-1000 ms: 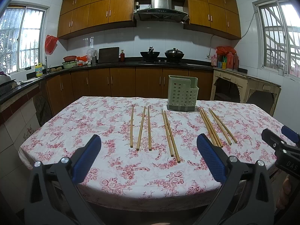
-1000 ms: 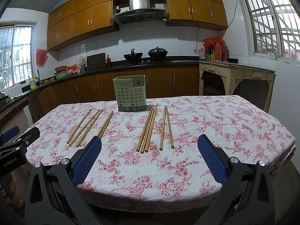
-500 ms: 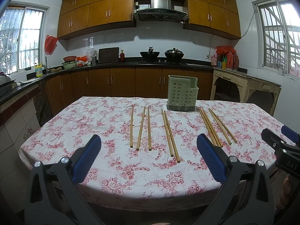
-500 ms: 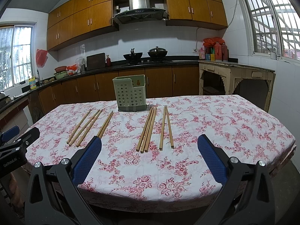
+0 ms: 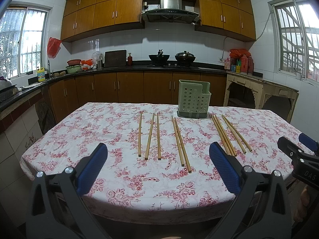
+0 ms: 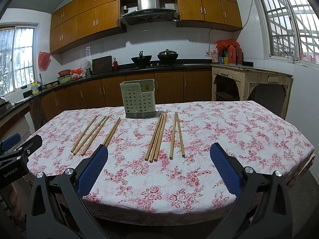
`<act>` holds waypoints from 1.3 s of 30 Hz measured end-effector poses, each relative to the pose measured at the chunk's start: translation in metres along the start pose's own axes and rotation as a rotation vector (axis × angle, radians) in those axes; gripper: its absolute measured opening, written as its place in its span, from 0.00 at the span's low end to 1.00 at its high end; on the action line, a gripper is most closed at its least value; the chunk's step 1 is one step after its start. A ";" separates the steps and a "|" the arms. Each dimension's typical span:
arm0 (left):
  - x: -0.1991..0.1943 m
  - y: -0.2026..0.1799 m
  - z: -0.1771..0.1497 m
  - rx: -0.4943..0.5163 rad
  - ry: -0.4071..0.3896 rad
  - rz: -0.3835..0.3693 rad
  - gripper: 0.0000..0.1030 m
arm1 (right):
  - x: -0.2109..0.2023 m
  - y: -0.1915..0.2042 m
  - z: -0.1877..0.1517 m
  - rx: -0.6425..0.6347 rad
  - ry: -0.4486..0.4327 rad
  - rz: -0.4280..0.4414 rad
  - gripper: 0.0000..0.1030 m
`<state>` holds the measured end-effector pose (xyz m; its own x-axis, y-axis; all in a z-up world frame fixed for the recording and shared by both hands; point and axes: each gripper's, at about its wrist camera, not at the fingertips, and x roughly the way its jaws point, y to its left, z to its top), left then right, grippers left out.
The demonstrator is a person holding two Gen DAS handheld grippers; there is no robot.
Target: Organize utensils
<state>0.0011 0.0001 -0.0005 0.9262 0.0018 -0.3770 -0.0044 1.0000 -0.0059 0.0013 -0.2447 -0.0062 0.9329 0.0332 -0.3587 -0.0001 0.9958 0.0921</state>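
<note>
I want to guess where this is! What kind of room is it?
A home kitchen, most likely. Pots sit on a stove under a range hood, wooden cabinets line the walls, and chopsticks lie on a flowery tablecloth.

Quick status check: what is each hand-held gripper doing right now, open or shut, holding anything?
Left hand-held gripper: open, holding nothing, short of the chopsticks.
Right hand-held gripper: open, holding nothing.

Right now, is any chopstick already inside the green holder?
No, all the chopsticks lie flat on the tablecloth in front of the green holder.
</note>
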 end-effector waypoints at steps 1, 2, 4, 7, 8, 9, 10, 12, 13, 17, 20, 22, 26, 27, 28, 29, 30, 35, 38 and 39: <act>0.000 0.000 0.000 0.000 0.000 0.000 0.96 | 0.000 0.000 0.000 0.000 0.000 0.000 0.98; 0.000 0.000 0.000 0.000 0.000 0.000 0.96 | 0.000 0.000 0.000 0.000 -0.001 0.000 0.98; 0.000 0.000 0.000 0.000 0.001 0.001 0.96 | 0.000 0.000 0.000 0.000 0.000 0.000 0.98; 0.000 0.000 0.000 0.000 0.001 0.000 0.96 | 0.000 0.000 0.000 0.000 0.001 0.000 0.98; 0.000 0.000 0.000 0.000 0.001 0.000 0.96 | 0.001 0.000 0.000 0.000 0.000 0.000 0.98; 0.000 0.000 0.000 0.000 0.001 0.000 0.96 | 0.000 0.000 0.000 0.001 0.000 0.000 0.98; 0.001 0.000 0.000 0.001 0.001 0.000 0.96 | 0.001 0.000 0.000 0.001 0.000 0.000 0.98; 0.001 0.000 0.000 0.000 0.001 0.000 0.96 | 0.001 0.000 0.000 0.000 0.001 0.000 0.98; 0.001 0.000 0.000 0.000 0.001 0.000 0.96 | 0.001 0.000 0.000 0.001 0.001 0.000 0.98; 0.001 0.000 0.000 0.000 0.001 0.001 0.96 | 0.001 0.000 0.000 0.001 0.001 0.000 0.98; 0.001 0.000 0.000 0.000 0.001 0.000 0.96 | 0.001 0.000 0.000 0.000 0.002 0.000 0.98; 0.001 0.001 0.000 0.000 0.001 0.000 0.96 | 0.001 0.000 0.000 0.000 0.002 0.000 0.98; 0.001 0.001 0.000 0.000 0.002 0.000 0.96 | 0.002 0.000 0.000 0.001 0.002 0.000 0.98; 0.002 0.001 0.000 0.001 0.002 0.001 0.96 | 0.002 0.000 -0.001 0.001 0.003 0.000 0.98; 0.002 0.001 0.000 0.001 0.002 0.000 0.96 | 0.002 0.000 -0.001 0.001 0.003 0.000 0.98; 0.002 0.001 0.000 0.000 0.002 0.000 0.96 | 0.002 0.000 -0.001 0.001 0.003 0.000 0.98; 0.002 0.001 0.000 0.000 0.003 0.001 0.96 | 0.002 0.000 -0.001 0.001 0.003 0.000 0.98; 0.002 0.002 -0.001 -0.007 0.009 -0.001 0.96 | 0.003 0.000 -0.001 0.001 0.006 0.002 0.98; 0.006 0.005 0.000 -0.016 0.022 0.001 0.96 | 0.005 -0.001 -0.002 0.003 0.017 0.002 0.98; 0.007 0.006 0.000 -0.019 0.029 -0.001 0.96 | 0.007 -0.005 0.000 0.006 0.024 0.000 0.98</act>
<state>0.0075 0.0062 -0.0031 0.9147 0.0005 -0.4040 -0.0110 0.9997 -0.0236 0.0076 -0.2493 -0.0095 0.9238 0.0357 -0.3813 0.0021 0.9952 0.0980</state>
